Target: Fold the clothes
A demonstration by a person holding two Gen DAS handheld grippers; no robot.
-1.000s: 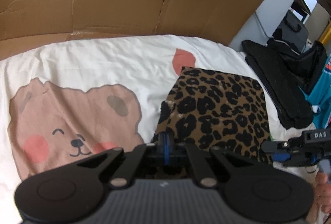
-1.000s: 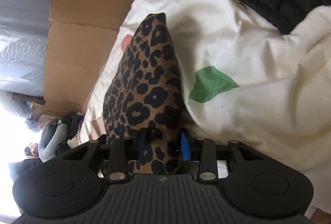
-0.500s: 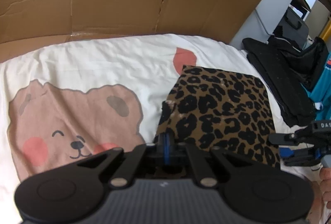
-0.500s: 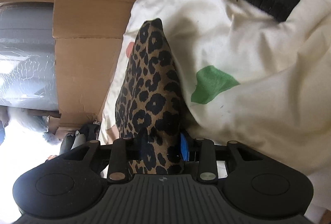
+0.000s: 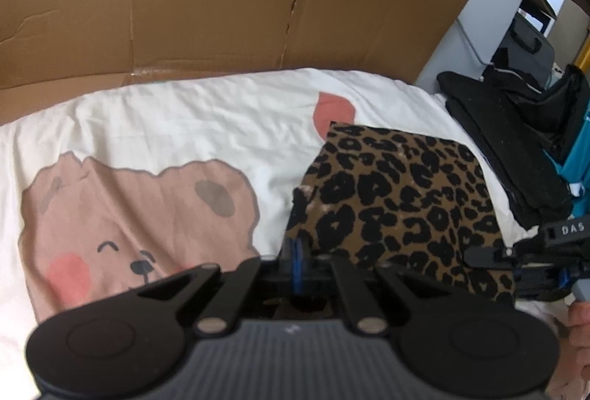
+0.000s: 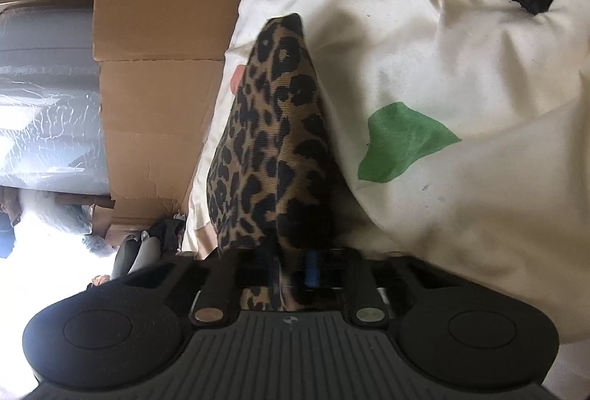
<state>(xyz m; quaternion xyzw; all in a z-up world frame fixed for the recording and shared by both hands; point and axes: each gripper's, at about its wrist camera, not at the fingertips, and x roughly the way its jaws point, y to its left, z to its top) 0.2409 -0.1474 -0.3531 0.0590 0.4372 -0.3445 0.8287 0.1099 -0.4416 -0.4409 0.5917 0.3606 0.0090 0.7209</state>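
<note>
A bed carries everything, covered by a cream duvet (image 5: 191, 119) printed with a large pink-brown bear face (image 5: 121, 223), a coral patch (image 5: 333, 108) and a green leaf shape (image 6: 402, 141). With the bear face as landmark: the folded leopard-print garment (image 5: 398, 200) lies on the duvet just to its right, its far corner covering part of the coral patch. Farther right of the bear, beyond the garment, a heap of black clothes (image 5: 516, 156) lies at the duvet's edge. Behind the bear, flattened cardboard (image 5: 206, 1) stands along the bed's far side.
</note>
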